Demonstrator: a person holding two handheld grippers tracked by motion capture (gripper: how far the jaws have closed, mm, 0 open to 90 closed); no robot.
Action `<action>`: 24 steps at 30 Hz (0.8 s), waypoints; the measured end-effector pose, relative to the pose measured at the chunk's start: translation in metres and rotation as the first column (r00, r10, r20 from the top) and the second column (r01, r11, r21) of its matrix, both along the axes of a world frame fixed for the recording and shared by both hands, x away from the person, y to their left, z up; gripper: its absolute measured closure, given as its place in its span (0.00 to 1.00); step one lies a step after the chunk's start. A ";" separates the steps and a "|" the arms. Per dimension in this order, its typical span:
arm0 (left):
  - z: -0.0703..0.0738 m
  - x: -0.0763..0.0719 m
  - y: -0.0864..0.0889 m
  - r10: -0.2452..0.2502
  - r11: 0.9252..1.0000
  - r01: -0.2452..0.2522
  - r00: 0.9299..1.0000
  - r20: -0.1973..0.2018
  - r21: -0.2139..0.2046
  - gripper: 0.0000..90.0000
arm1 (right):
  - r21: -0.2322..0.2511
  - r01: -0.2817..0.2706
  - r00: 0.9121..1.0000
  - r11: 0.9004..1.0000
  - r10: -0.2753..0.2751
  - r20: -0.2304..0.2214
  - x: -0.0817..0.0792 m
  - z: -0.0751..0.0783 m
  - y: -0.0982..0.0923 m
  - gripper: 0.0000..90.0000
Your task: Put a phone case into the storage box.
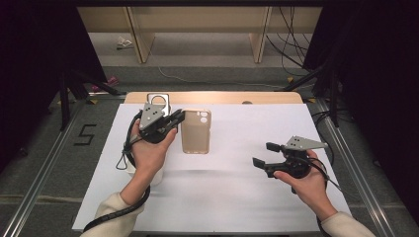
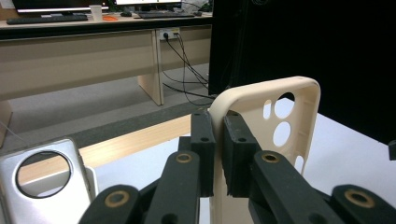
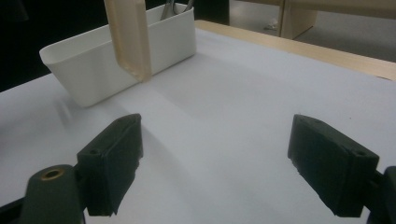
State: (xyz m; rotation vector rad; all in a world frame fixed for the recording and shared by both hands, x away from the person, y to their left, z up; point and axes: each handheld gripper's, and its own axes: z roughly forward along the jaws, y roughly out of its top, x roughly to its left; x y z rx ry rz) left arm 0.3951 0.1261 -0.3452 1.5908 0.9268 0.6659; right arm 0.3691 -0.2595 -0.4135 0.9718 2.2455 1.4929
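The white table cover (image 1: 237, 197) is lying under everything. The white bin (image 3: 93, 70) is standing at its left side. The left gripper (image 1: 179, 117) is clamping the rim of the beige phone case (image 1: 196, 131), holding it raised above the cover, while the right gripper (image 1: 264, 154) is hovering with jaws wide apart.

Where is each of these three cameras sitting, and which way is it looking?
High view: above the table, looking forward and down; both forearms, hands and tools show.
Left gripper view: rides the left tool, looking along its jaws, shut on the beige phone case; silver case beside.
Right gripper view: rides the right tool, looking over the table at the white bin.
All three share the beige phone case.
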 end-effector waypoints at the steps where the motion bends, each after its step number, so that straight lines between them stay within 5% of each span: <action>1: 0.000 0.000 0.001 -0.001 1.000 0.001 1.000 -0.001 -0.003 0.93 | 0.000 0.000 1.000 1.000 0.000 0.000 0.000 0.000 0.000 0.21; 24: 0.010 0.003 0.020 0.031 0.999 -0.030 0.999 0.015 -0.038 0.93 | 0.007 0.006 1.000 1.000 -0.006 0.000 -0.001 -0.001 -0.002 0.19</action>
